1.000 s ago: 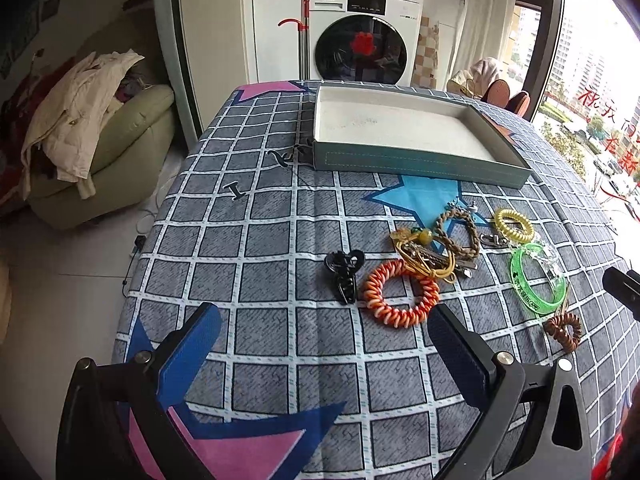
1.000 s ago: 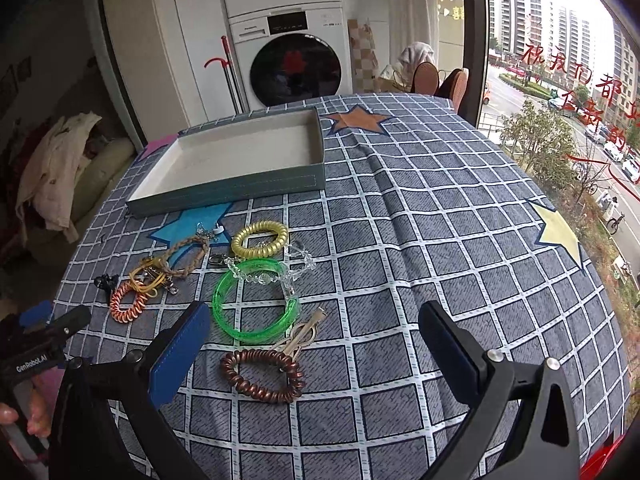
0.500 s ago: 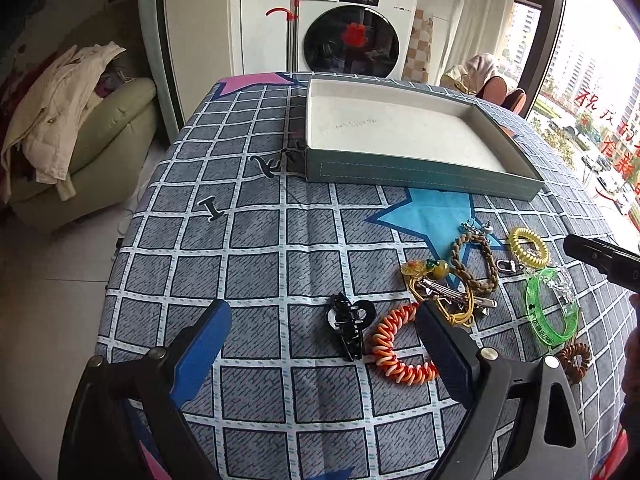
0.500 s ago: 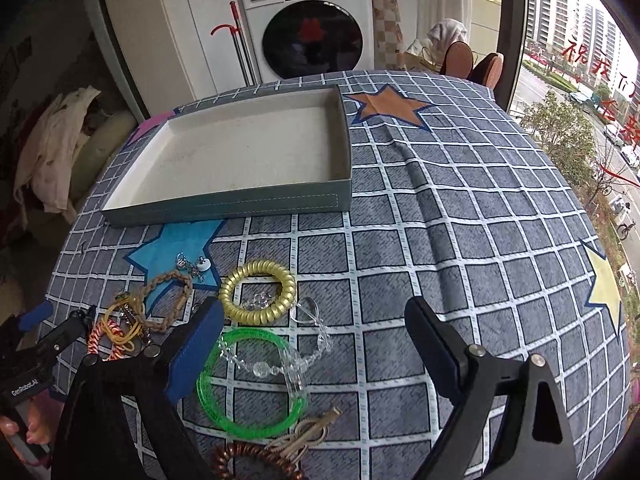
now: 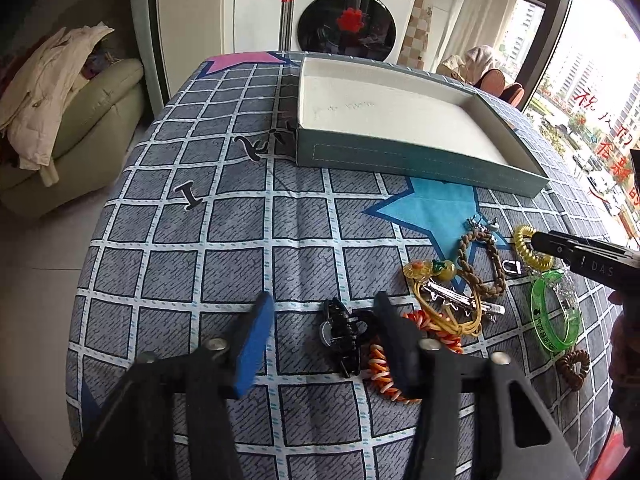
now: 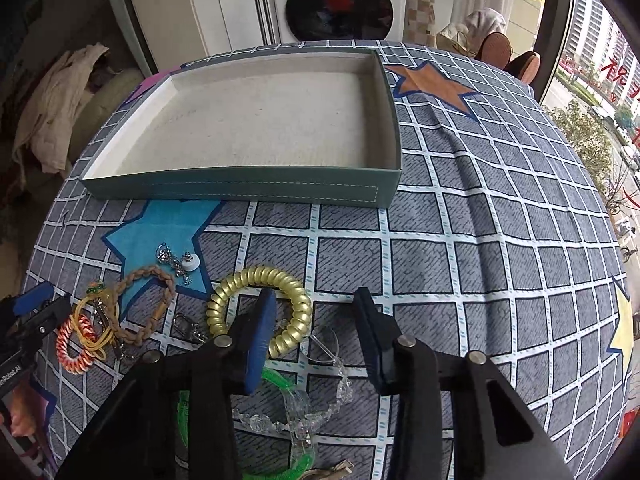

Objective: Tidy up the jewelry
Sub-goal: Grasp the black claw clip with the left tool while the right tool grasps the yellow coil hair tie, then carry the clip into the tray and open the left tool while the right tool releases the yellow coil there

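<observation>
Both tools' jaws are closing, nothing clamped, over a checked tablecloth point(image 5: 224, 256) before a washing machine point(image 5: 352, 20).

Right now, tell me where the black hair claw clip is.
In the left wrist view, the black claw clip lies on the checked tablecloth between the closing jaws of the left gripper, just left of the orange spiral hair tie.

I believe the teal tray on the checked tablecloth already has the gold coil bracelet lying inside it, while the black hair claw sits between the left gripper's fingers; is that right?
Not quite. The teal tray is empty; the gold coil bracelet lies on the checked tablecloth, in front of the tray, as the right wrist view shows. The black hair claw does sit between the left gripper's fingers.
</observation>
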The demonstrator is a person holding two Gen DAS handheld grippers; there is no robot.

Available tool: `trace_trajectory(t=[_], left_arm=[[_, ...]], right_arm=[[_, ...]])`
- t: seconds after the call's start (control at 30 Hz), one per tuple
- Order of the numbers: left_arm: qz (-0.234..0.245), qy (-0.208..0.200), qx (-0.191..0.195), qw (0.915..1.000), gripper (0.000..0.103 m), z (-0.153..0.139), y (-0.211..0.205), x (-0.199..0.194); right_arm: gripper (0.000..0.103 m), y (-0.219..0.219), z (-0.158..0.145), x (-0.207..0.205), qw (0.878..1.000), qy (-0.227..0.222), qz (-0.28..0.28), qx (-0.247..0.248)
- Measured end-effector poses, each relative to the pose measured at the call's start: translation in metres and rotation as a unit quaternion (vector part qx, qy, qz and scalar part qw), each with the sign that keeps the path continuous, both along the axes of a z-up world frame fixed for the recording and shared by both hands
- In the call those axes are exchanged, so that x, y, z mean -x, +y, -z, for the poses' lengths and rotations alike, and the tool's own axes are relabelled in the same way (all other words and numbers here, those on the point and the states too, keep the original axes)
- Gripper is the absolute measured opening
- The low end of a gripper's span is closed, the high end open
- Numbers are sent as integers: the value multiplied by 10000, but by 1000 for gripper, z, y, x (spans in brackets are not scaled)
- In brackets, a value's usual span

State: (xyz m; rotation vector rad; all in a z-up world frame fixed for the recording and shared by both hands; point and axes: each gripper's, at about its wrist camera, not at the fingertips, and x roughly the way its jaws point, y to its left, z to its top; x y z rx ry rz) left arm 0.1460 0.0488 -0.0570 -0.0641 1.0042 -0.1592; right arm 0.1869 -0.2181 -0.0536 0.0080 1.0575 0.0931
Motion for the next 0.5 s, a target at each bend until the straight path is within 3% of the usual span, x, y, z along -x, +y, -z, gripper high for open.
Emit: trace_trajectory(t=[0.07, 0.27, 0.5], left_arm=[[68, -77, -74, 9999, 43, 0, -1, -1], [190, -140, 120, 9996, 43, -8, 2, 2], [380, -395, 454, 9975, 43, -44, 1, -3]], right_arm=[[16, 5, 1, 0, 9999, -12, -69, 139], [12, -4, -12, 8, 9993, -211, 23, -306], [12, -23, -35, 5, 9953, -368, 206, -866]])
